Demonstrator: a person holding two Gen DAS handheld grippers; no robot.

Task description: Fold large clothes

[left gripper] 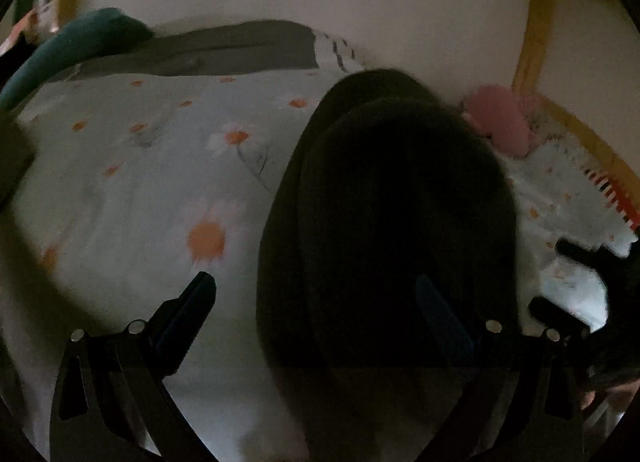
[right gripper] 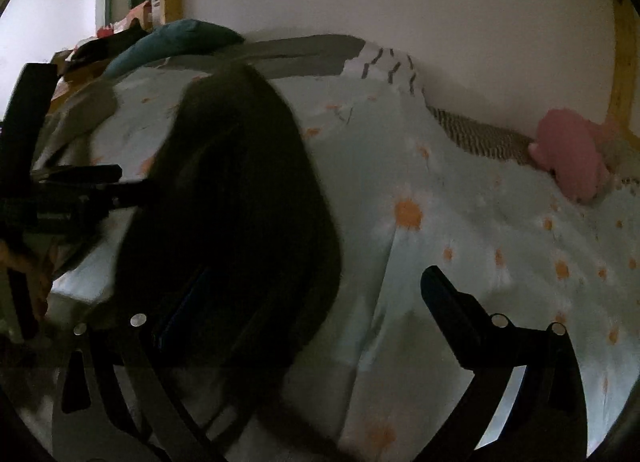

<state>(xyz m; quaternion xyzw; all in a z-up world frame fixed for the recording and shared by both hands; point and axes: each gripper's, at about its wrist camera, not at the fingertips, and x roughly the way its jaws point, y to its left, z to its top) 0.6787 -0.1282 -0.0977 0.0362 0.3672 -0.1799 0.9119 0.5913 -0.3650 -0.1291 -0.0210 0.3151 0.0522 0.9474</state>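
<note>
On the bed [left gripper: 120,190]: daisy-print duvet spread under everything.
Dark garment [left gripper: 392,214]: lying on the duvet in a long heap, between my two tools.
Left hand-held gripper [left gripper: 316,294]: my jaws spread wide, right finger over the garment.
Right hand-held gripper [right gripper: 316,286]: mine too, wide apart, left finger against the garment.
Pink plush toy [right gripper: 572,158]: by the wall.

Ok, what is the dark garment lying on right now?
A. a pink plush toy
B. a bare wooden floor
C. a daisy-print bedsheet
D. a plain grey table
C: the dark garment lies in a heap on the pale daisy-print bedsheet, with orange-centred flowers showing all around it; the pink plush toy sits apart, by the wall.
</note>
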